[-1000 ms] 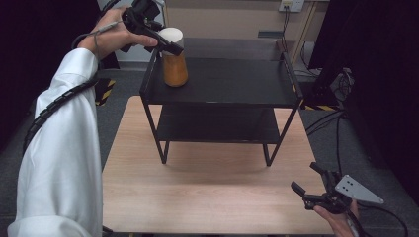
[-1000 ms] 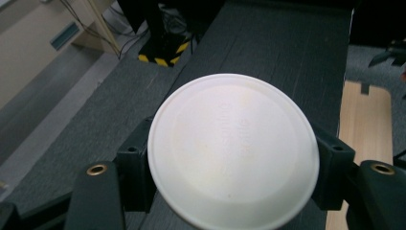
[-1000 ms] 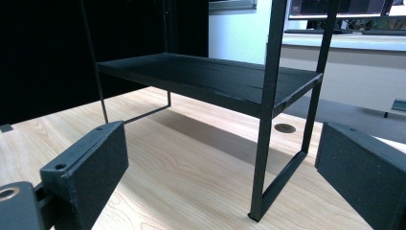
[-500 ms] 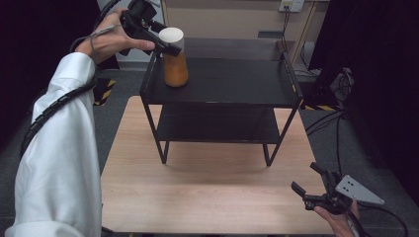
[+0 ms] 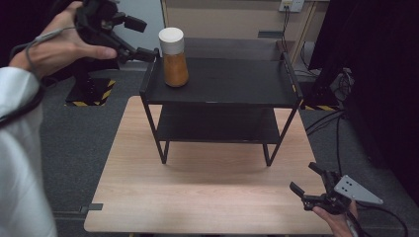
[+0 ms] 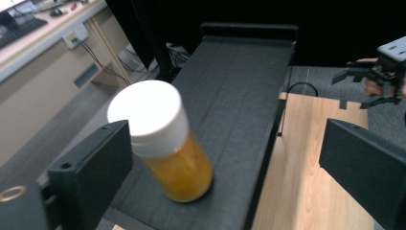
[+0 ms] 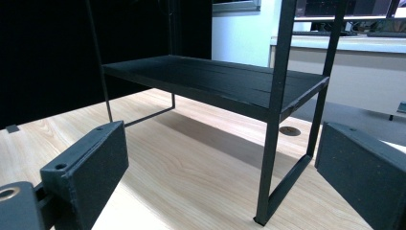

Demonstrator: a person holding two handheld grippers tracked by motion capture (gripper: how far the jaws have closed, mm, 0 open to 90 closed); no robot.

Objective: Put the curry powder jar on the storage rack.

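A: On the wooden table [image 5: 197, 197], what is the biggest thing?

B: A black two-tier shelf rack [image 5: 222, 81] stands on the table's far half, with its legs on the wood. In the right gripper view its lower shelf [image 7: 215, 79] sits just above the tabletop.

A: And on the rack?

B: A jar [image 5: 174, 57] stands upright on the top shelf, near the left end. It has a white lid [image 6: 146, 115] and orange contents.

A: Where is the left gripper?

B: The left gripper [image 5: 141, 38] is held in a hand [image 5: 59, 47] just beyond the rack's left end, beside the jar. Its jaws are spread wide and grasp nothing. In the left gripper view the jar lies between them, near one jaw, apart from the other.

A: And the right gripper?

B: The right gripper [image 5: 309, 183] is low at the table's near right corner, well apart from the rack. Its jaws are spread too, with nothing in them.
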